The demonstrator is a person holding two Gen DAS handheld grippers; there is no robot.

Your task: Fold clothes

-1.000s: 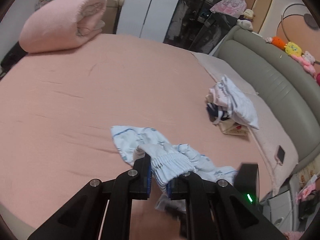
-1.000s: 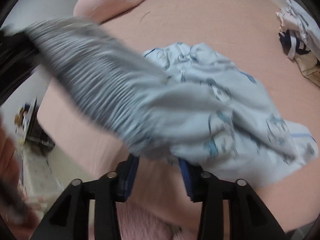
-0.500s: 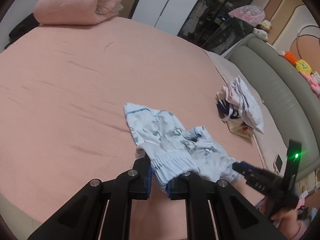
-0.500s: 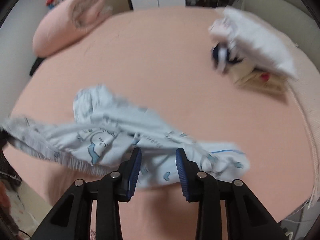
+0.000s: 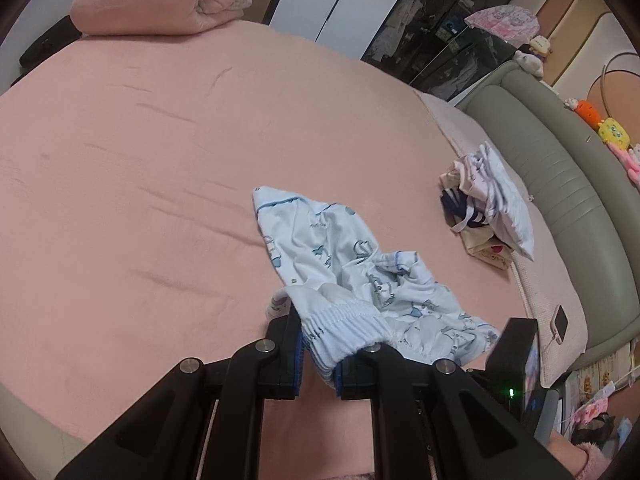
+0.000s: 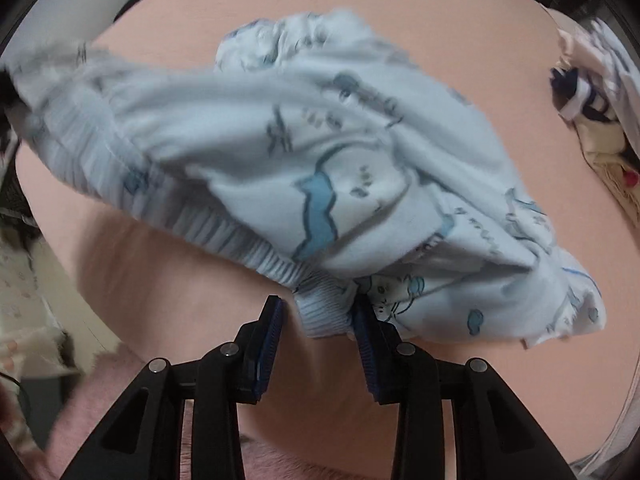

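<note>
**Pyjama trousers held at the waistband**

Your left gripper (image 5: 318, 354) is clamped tight on the ribbed waistband of the pale blue trousers (image 5: 352, 264). Your right gripper (image 6: 318, 322) stands wide apart, with the waistband (image 6: 324, 312) between its pads, touching only the right one. Beyond your left gripper, the legs lie crumpled on the pink bed (image 5: 140, 152). Farther right is a clothes pile (image 5: 488, 200).

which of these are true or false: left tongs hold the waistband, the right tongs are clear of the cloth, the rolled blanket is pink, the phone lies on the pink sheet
1. The left tongs grip the ribbed waistband of the light blue printed pants. True.
2. The right tongs are clear of the cloth. False: waistband fabric sits between them.
3. The rolled blanket is pink. True.
4. The phone lies on the pink sheet. False: it lies on the pale mat by the grey headboard.
</note>
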